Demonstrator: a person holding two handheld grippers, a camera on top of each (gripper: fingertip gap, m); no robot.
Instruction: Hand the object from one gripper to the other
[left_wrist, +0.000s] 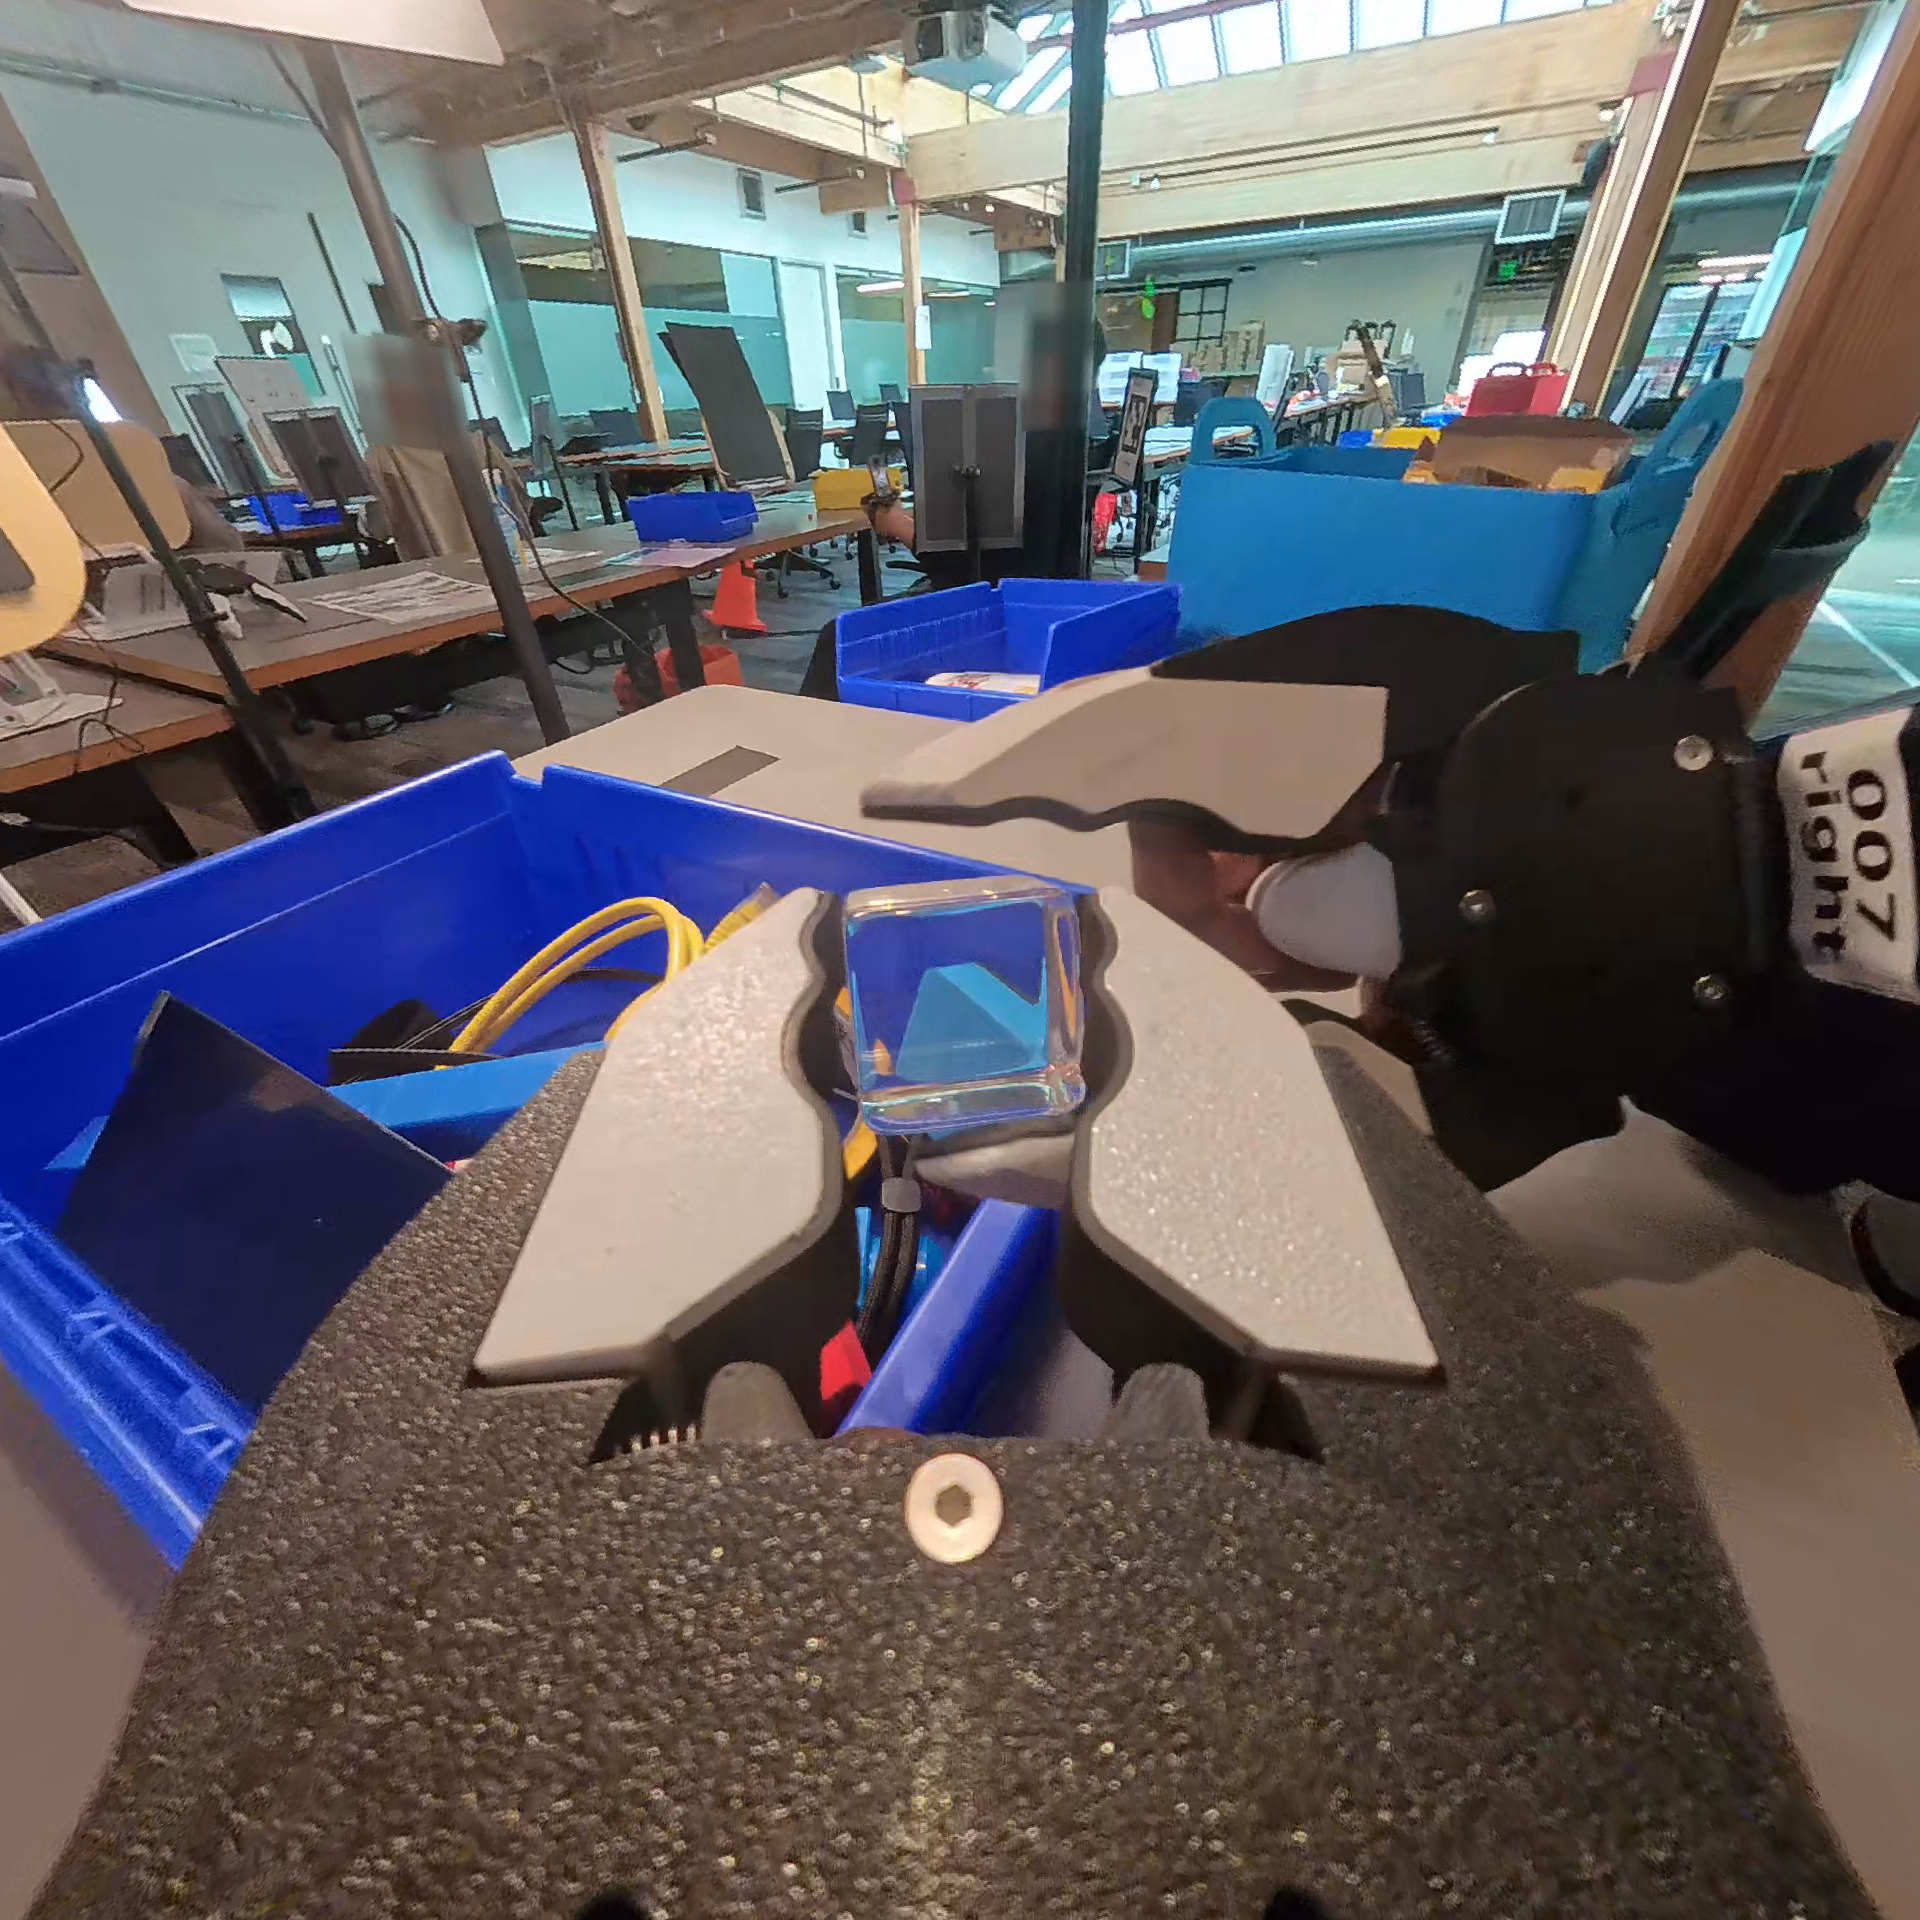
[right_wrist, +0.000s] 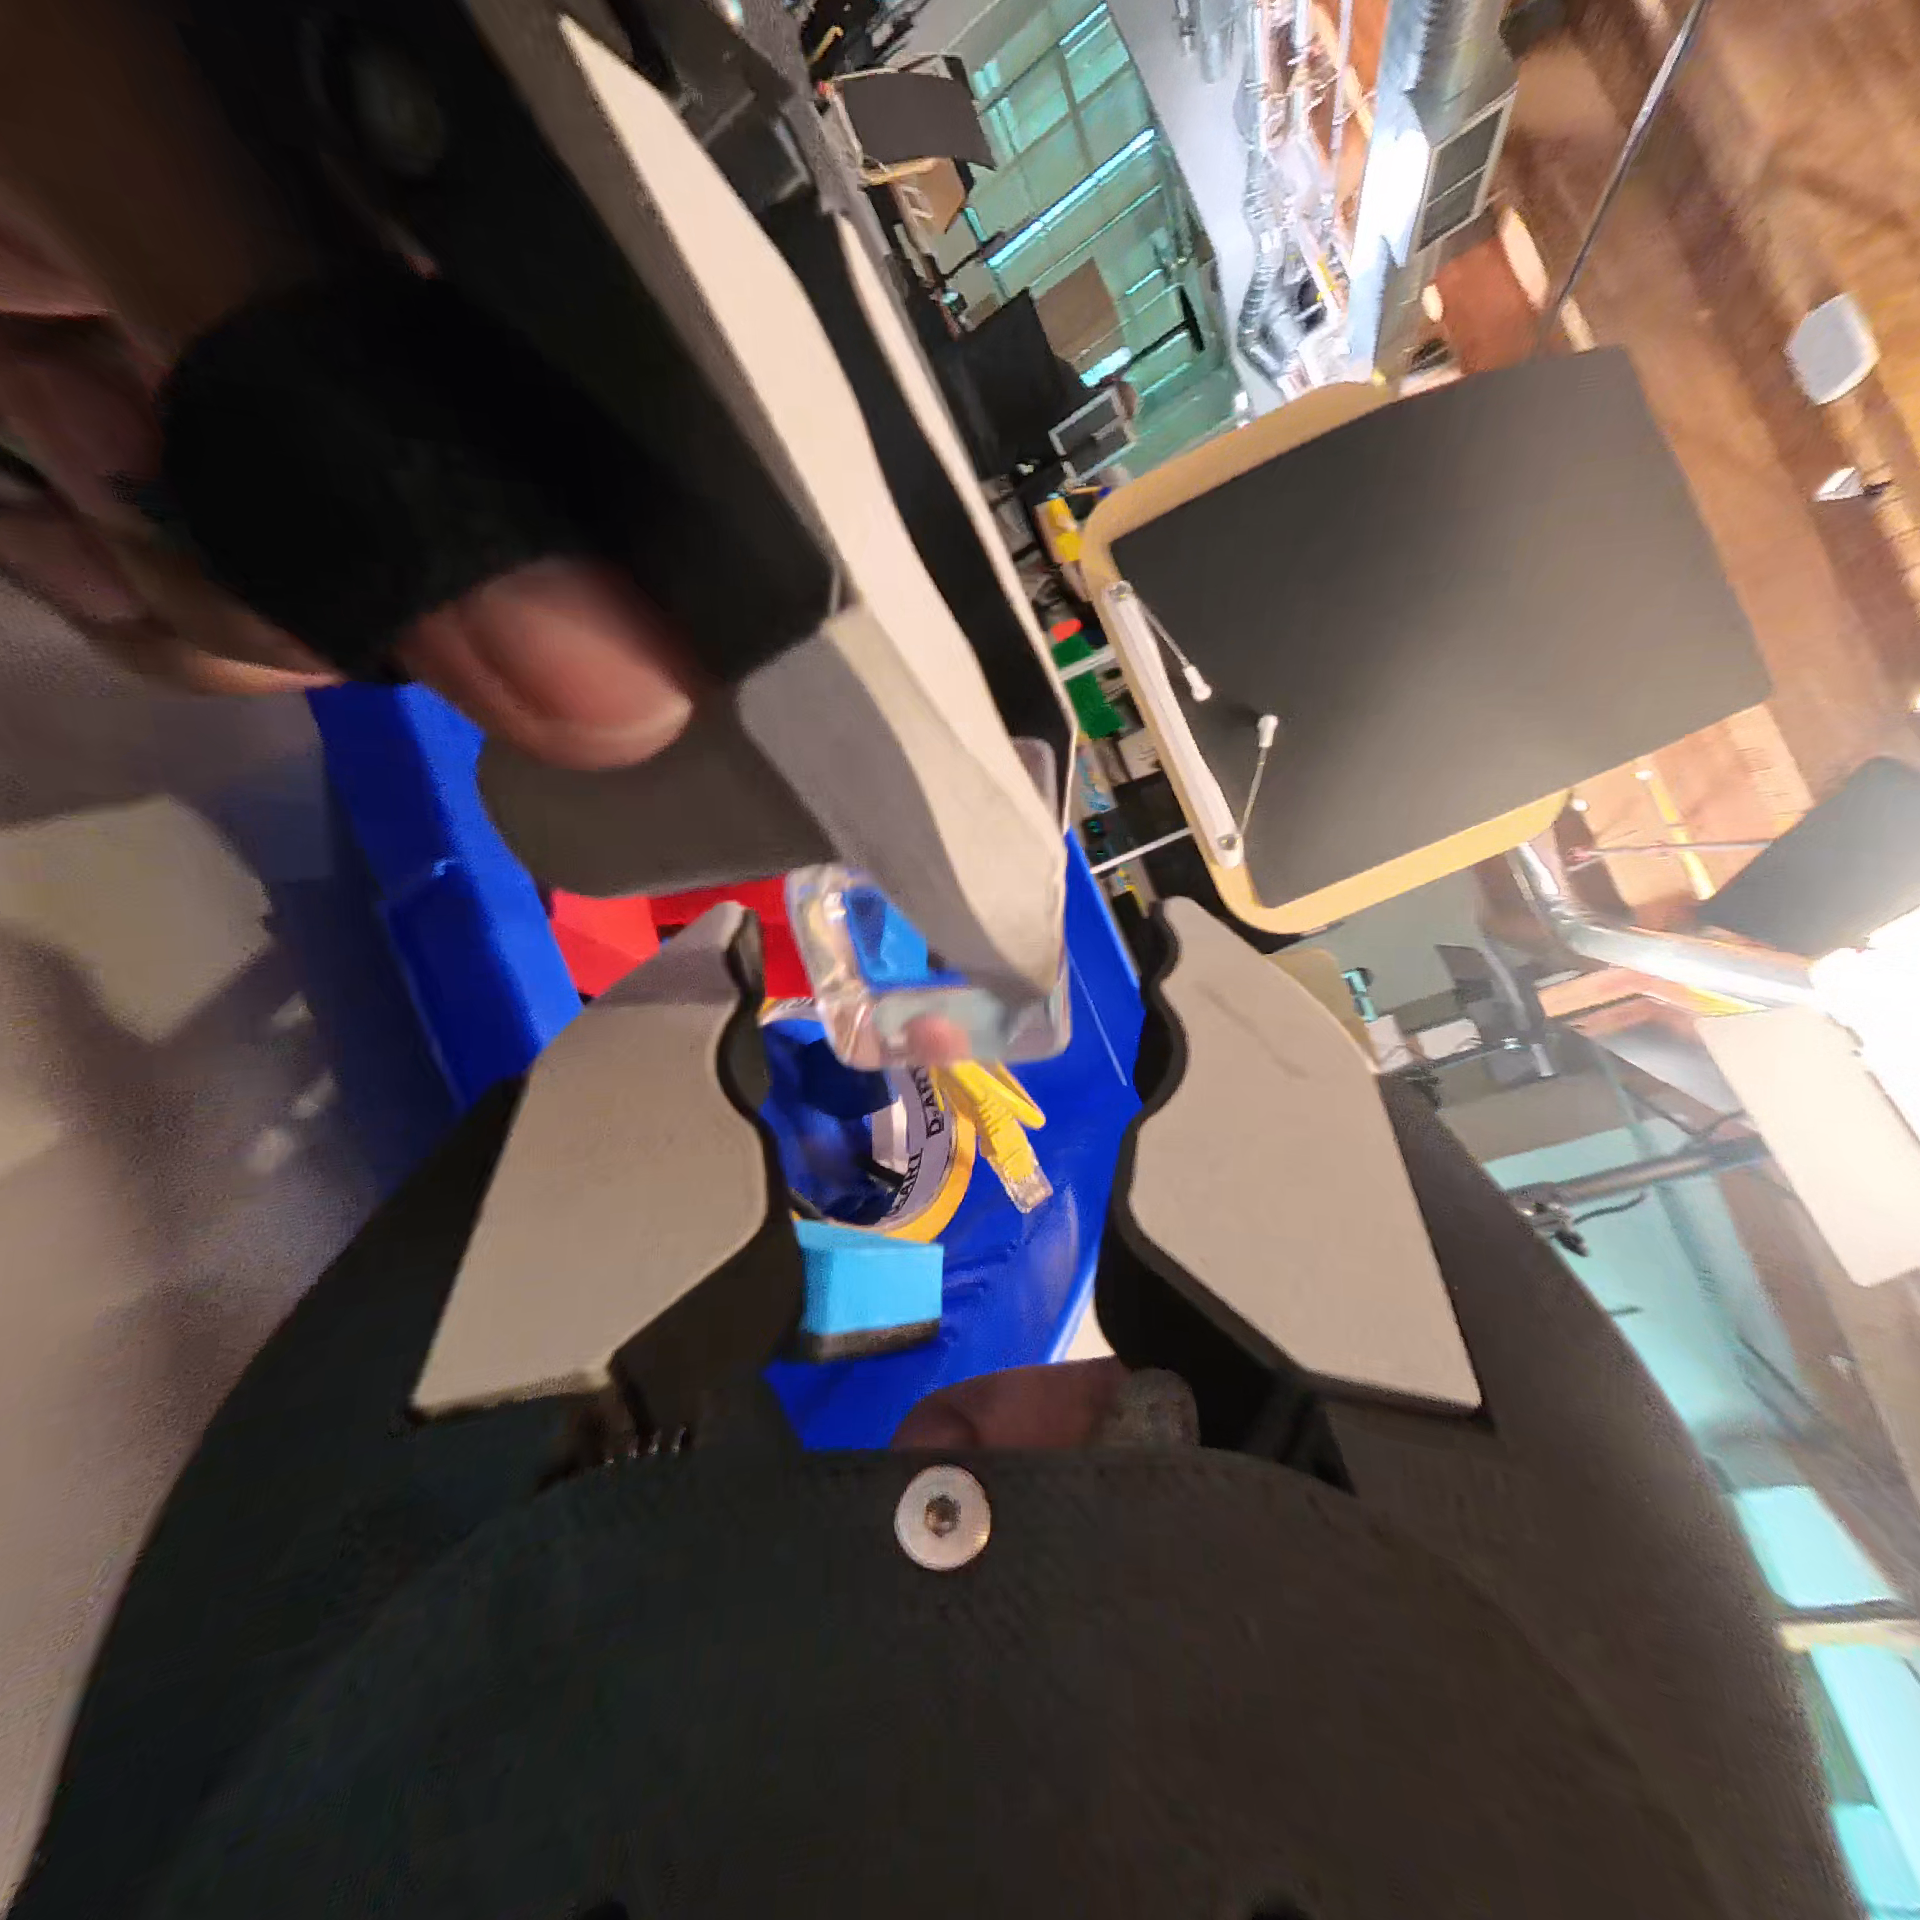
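A clear cube (left_wrist: 961, 1013) with blue reflections sits between the grey fingers of my left gripper (left_wrist: 961, 909), which is shut on it above a blue bin (left_wrist: 312, 935). My right gripper (left_wrist: 914, 977) comes in from the right, turned on its side. It is open, with one finger (left_wrist: 1122, 769) above the cube and the other just showing below it. In the right wrist view the cube (right_wrist: 914, 977) lies between the tips of my open right gripper (right_wrist: 956, 920), with a gap on each side. A left gripper finger (right_wrist: 914, 790) covers part of it.
The blue bin (right_wrist: 436, 935) holds a yellow cable (left_wrist: 582, 935), a tape roll (right_wrist: 925, 1153), a blue block (right_wrist: 868, 1288) and dark parts. It stands on a grey table (left_wrist: 727, 748). A second blue bin (left_wrist: 935, 634), a blue crate (left_wrist: 1382, 530) and a wooden post (left_wrist: 1818, 364) stand behind.
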